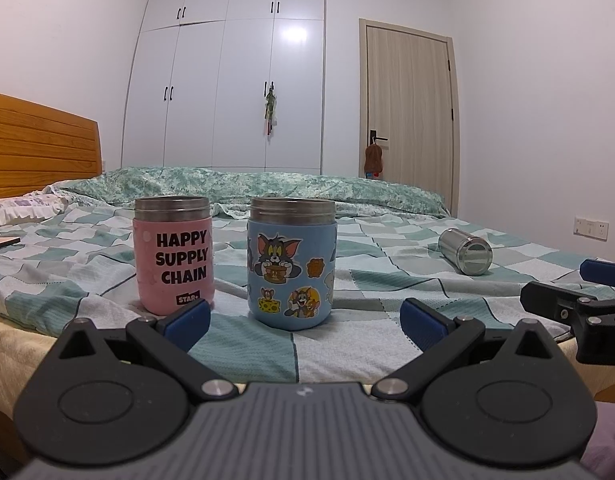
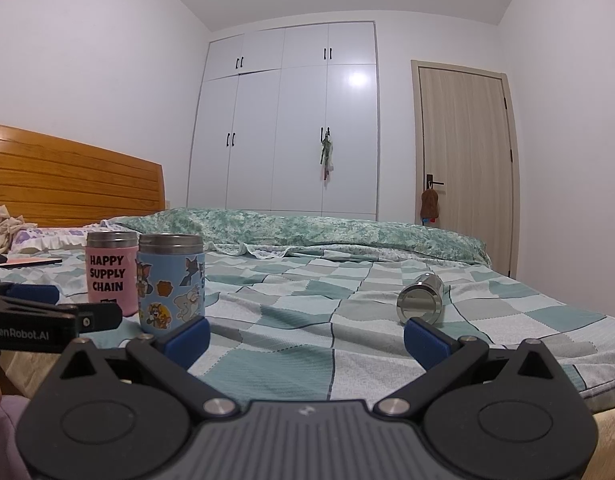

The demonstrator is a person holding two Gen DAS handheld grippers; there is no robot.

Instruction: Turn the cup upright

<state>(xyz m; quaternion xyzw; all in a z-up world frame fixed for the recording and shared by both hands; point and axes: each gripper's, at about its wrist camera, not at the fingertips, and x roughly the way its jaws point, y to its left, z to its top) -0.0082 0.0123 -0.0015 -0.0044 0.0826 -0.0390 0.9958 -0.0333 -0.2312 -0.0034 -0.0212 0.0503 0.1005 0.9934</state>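
Note:
A bare steel cup (image 1: 465,251) lies on its side on the checked bedsheet at the right; in the right wrist view (image 2: 420,303) it lies just beyond my right fingertip. A pink cup (image 1: 172,254) marked HAPPY SUPPLY CHAIN and a blue cartoon cup (image 1: 291,261) stand upright side by side; both show in the right wrist view, the pink cup (image 2: 111,278) and the blue cup (image 2: 171,286). My left gripper (image 1: 303,322) is open and empty, in front of the blue cup. My right gripper (image 2: 306,338) is open and empty, near the bed's front edge.
A wooden headboard (image 1: 35,140) and pillows are at the left. A folded green quilt (image 1: 267,188) lies across the far side of the bed. A phone or notebook (image 2: 27,262) lies at the left. A wardrobe (image 1: 227,80) and a door (image 1: 407,112) stand behind.

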